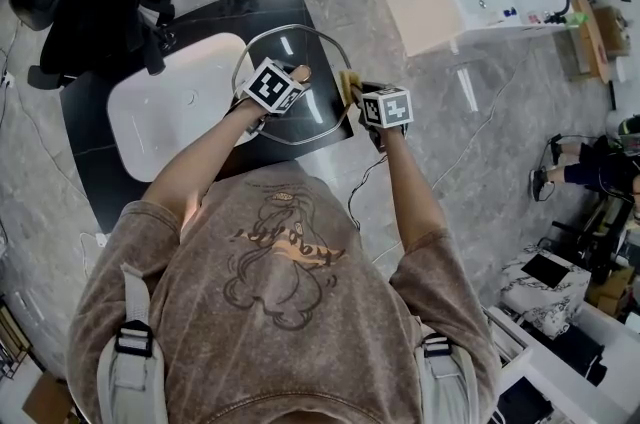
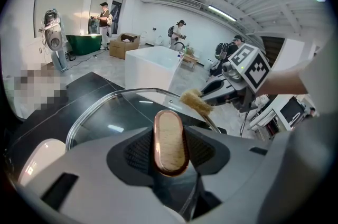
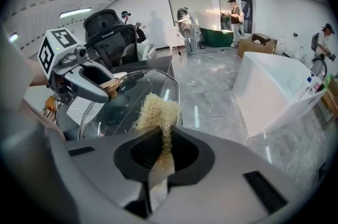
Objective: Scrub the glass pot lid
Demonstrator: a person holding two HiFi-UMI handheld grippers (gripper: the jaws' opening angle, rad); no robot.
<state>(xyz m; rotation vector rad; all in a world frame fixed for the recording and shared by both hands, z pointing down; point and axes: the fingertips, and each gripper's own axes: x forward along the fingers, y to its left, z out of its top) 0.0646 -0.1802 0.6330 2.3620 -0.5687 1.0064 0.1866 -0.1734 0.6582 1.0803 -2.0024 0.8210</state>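
Forearms (image 1: 205,155) forward over the counter (image 1: 100,187), left gripper (image 1: 292,78) tight on lid handle (image 2: 170,141), right gripper (image 3: 160,150) tight on scrubber (image 3: 156,111).

My left arm (image 1: 200,162) and right arm (image 1: 412,184) reached forward, bare to the elbows. My left gripper (image 1: 290,80) was clamped on the lid knob (image 2: 170,141). My right gripper (image 1: 358,93), close beside it, pinched the scrubber (image 3: 156,112), tips angled inward.

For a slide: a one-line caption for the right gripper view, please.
Right hand-held gripper holds a fibrous scrub pad at the glass pot lid gripped by the left hand-held gripper.
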